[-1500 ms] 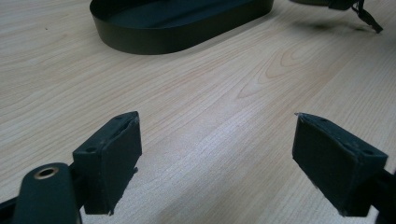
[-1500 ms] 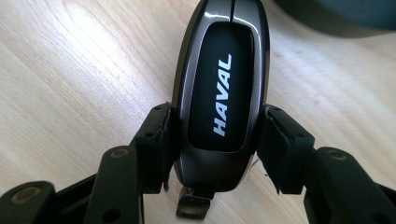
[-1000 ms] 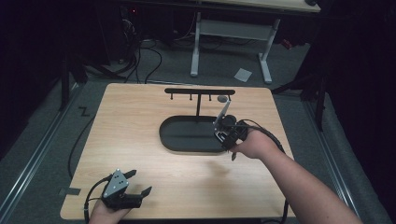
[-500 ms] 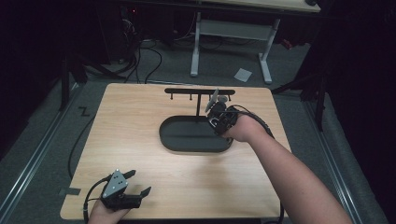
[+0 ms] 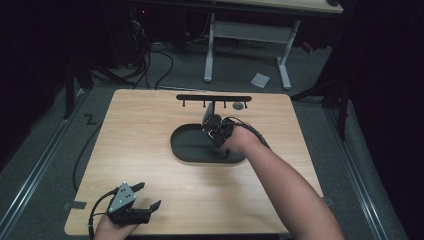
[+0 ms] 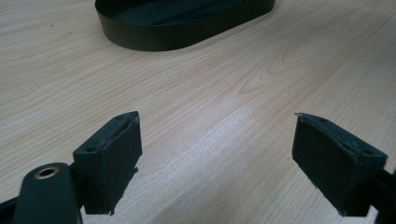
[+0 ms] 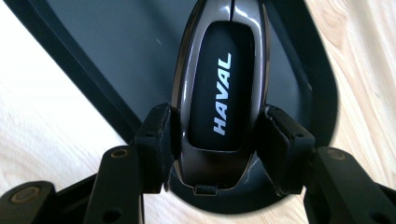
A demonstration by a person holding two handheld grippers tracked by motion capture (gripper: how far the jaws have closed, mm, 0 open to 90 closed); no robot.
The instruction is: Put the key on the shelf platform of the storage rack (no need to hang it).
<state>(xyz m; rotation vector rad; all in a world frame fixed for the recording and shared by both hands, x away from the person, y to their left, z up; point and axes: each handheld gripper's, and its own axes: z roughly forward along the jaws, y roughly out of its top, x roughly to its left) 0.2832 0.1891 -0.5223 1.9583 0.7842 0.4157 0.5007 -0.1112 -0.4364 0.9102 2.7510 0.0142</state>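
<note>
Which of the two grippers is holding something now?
The right gripper: its jaws clamp a HAVAL car key fob above the black tray. The left gripper stands open with bare table between its jaws.

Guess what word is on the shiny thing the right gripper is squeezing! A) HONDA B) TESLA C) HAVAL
C: the right gripper view shows the right gripper clamped on both sides of a glossy key fob with HAVAL in white letters, held over the black tray.

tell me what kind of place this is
Probably a lab or workshop set up for recording: a lone wooden table on grey carpet, loose cables on the floor, a white-legged desk behind, dark surroundings.
</note>
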